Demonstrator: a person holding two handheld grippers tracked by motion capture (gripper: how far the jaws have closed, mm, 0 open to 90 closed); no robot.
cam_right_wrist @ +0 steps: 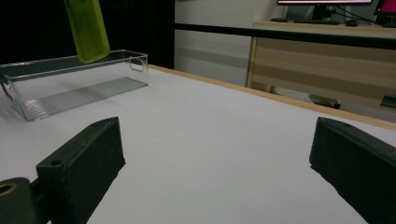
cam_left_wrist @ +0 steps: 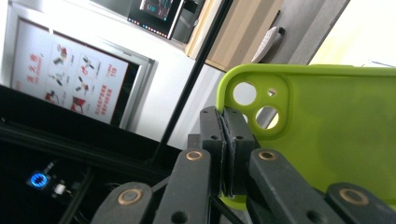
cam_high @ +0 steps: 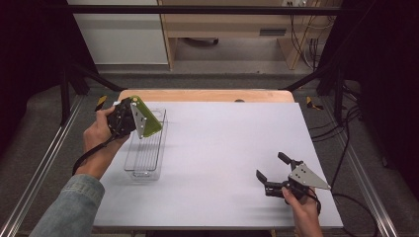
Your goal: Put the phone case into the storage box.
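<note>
The green phone case (cam_high: 150, 121) is hanging over the far end of the clear tray (cam_high: 144, 148), pinched by its edge in the closed jaws of the left gripper (cam_left_wrist: 224, 140). It looks like the placing step; next, lowering it inside the walls. The right gripper (cam_high: 274, 170) is resting on the desk (cam_high: 222, 148), jaws gaping wide, holding nothing.

We cannot see the whole green phone case (cam_left_wrist: 322, 135): in the left gripper view the picture's right edge cuts it off and the left gripper (cam_left_wrist: 225, 140) covers its lower corner, while in the right gripper view its top runs past the upper edge. From above, the gripper's grey plate (cam_high: 140, 120) hides much of it. The clear tray (cam_right_wrist: 74, 84) loses its left end at the edge of the right gripper view. The poster's (cam_left_wrist: 70, 77) print is too small for us to read.
</note>
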